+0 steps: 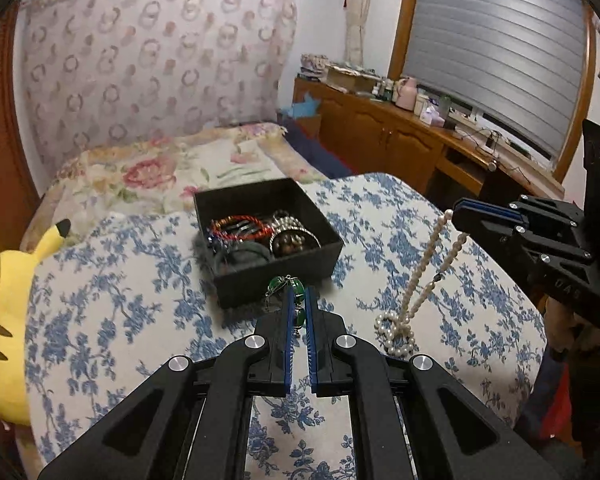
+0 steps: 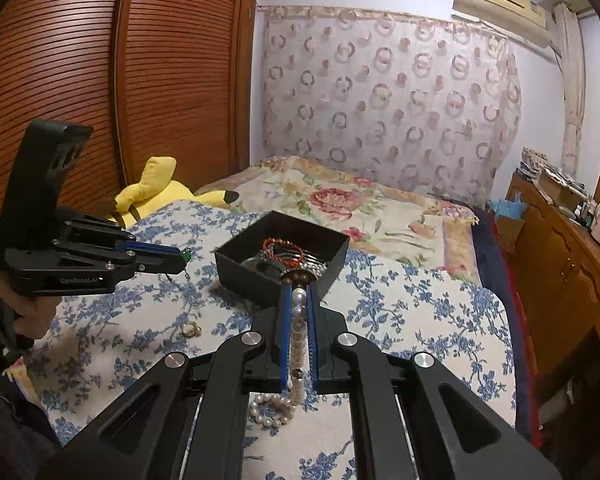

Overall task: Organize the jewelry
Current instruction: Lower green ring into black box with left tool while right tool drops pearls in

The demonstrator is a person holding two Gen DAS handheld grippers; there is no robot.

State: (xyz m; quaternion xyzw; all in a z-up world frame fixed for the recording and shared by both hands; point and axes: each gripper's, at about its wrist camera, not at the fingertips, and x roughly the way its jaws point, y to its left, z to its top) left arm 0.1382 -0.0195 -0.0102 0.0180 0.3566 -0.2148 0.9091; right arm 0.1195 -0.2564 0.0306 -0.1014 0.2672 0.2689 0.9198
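Note:
A black open box (image 1: 320, 258) holding several bracelets (image 1: 240, 228) sits on a blue-flowered cloth; it also shows in the right wrist view (image 2: 252, 280). My left gripper (image 1: 299, 292) is shut on a green bead necklace (image 1: 298, 286), held just in front of the box; it also shows in the right wrist view (image 2: 182, 256). My right gripper (image 2: 299, 292) is shut on a white pearl necklace (image 2: 298, 320), whose lower end coils on the cloth (image 2: 272, 408). In the left wrist view the pearls (image 1: 420, 288) hang from the right gripper (image 1: 458, 212).
A small gold ring piece (image 2: 192, 329) lies on the cloth left of the box. A yellow plush toy (image 2: 160, 192) lies at the left. A floral bedspread (image 2: 340, 200) lies beyond. A wooden cabinet (image 1: 400, 136) stands at the right.

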